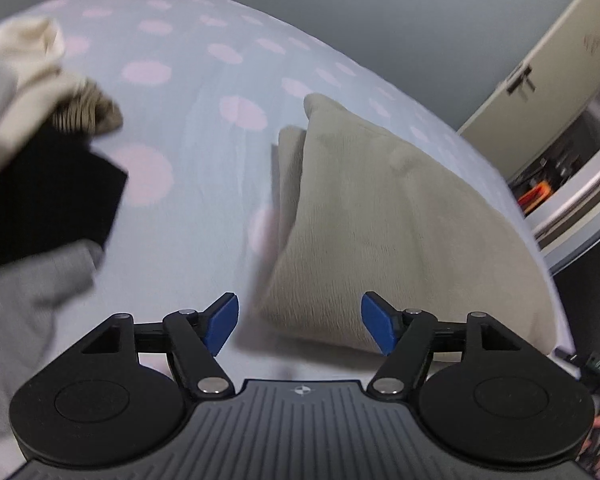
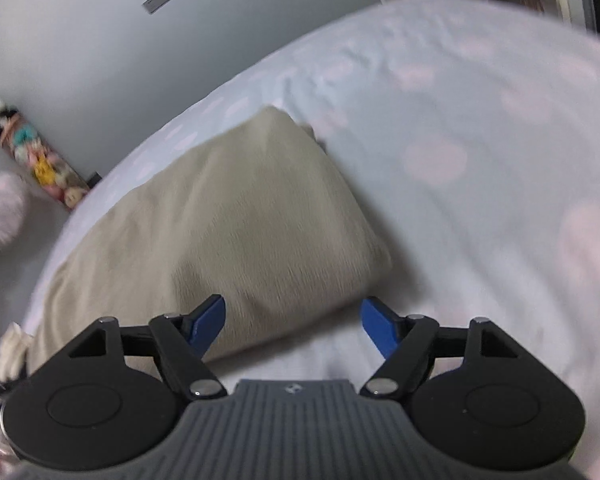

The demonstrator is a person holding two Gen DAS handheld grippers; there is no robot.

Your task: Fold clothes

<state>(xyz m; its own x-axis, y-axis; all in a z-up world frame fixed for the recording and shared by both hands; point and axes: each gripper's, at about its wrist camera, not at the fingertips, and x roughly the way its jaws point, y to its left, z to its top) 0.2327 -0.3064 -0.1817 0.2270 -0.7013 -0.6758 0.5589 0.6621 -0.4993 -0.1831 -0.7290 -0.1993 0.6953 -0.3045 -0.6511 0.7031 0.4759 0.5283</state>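
A folded beige garment (image 1: 380,220) lies flat on the bed; it also shows in the right wrist view (image 2: 228,224). My left gripper (image 1: 299,326) is open and empty, just above the garment's near edge. My right gripper (image 2: 292,328) is open and empty, over the garment's near corner. A pile of unfolded clothes lies at the left: a cream piece (image 1: 24,68), a black piece (image 1: 48,200) and a grey piece (image 1: 36,288).
The bed has a pale blue sheet with pink dots (image 1: 204,120), (image 2: 480,160). A grey wall (image 2: 80,40) runs behind the bed. A cream cabinet (image 1: 548,72) and an open drawer unit (image 1: 560,184) stand at the right. A patterned tube (image 2: 36,156) leans at the wall.
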